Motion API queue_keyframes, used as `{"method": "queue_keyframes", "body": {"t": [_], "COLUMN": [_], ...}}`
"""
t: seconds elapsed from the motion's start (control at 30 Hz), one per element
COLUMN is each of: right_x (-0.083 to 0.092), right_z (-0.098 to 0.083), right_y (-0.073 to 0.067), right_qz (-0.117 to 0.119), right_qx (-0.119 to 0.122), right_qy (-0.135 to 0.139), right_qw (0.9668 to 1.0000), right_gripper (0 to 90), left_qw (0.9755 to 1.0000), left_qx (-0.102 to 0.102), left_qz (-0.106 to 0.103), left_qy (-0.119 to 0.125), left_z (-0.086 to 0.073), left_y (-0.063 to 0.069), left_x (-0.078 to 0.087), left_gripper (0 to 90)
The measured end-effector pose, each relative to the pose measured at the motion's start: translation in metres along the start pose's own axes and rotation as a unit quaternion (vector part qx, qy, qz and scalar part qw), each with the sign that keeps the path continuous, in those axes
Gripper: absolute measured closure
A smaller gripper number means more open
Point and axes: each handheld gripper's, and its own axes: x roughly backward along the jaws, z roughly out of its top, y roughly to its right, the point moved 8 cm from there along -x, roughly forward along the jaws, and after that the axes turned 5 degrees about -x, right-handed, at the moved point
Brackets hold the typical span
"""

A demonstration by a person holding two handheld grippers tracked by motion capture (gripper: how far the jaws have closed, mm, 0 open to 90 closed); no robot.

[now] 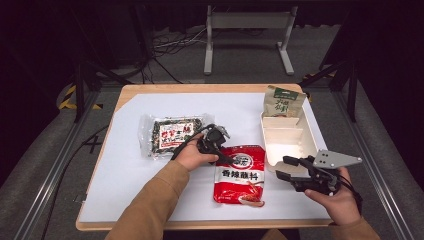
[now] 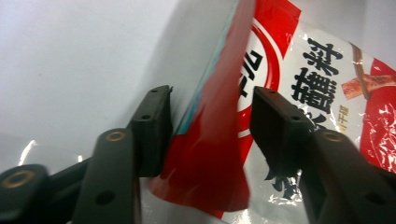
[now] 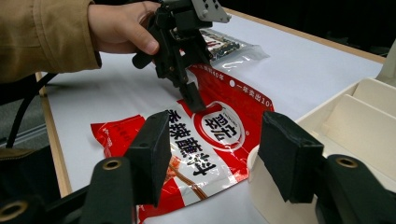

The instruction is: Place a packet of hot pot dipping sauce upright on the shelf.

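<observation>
High view: red sauce packet (image 1: 240,175) lying near centre on white-covered bench (image 1: 125,165), left hand-held gripper (image 1: 216,142) at its far-left corner.

Left gripper view: jaws apart around lifted corner, not yet clamped.

Right gripper view: right hand-held gripper (image 3: 212,154) gaping, idle; cream divided tray (image 3: 369,116) right; packing ahead. Dark room behind.

The high view looks down from above the table (image 1: 125,165). Both gripper views sit low and close, sharing the red packet (image 1: 240,175) (image 2: 210,163) (image 3: 205,144).
</observation>
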Motion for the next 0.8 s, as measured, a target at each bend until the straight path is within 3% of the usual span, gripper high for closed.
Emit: {"method": "queue_keyframes", "body": {"t": [0.17,0.33,0.47,0.63,0.7,0.8], "right_x": [-0.001,0.002,0.004,0.007,0.009,0.009], "right_z": [-0.001,0.000,0.002,0.005,0.006,0.007], "right_y": [0.000,0.001,0.006,0.008,0.010,0.008], "right_qz": [0.004,0.007,-0.003,0.004,0.003,0.016], "right_qx": [0.010,0.007,0.018,-0.001,-0.025,-0.042], "right_qy": [-0.006,0.001,0.018,0.027,0.034,0.035], "right_qw": [0.9999,1.0000,0.9997,0.9996,0.9991,0.9984], "right_gripper": [49.5,54.9,57.2,60.8,58.9,60.7], "left_qw": [0.9997,0.9998,0.9998,0.9999,0.9998,0.9996], "left_qx": [0.001,-0.002,-0.001,0.007,0.017,0.022], "left_qz": [0.025,0.017,0.018,0.012,0.006,-0.007], "left_qy": [0.005,0.004,-0.008,-0.001,0.001,0.018], "left_z": [-0.001,-0.001,-0.001,-0.001,0.000,0.003], "left_y": [-0.005,-0.001,0.002,0.007,0.009,0.014], "left_x": [0.001,0.004,0.011,0.025,0.032,0.044], "left_gripper": [72.0,84.1,88.2,88.4,88.4,88.4]}}
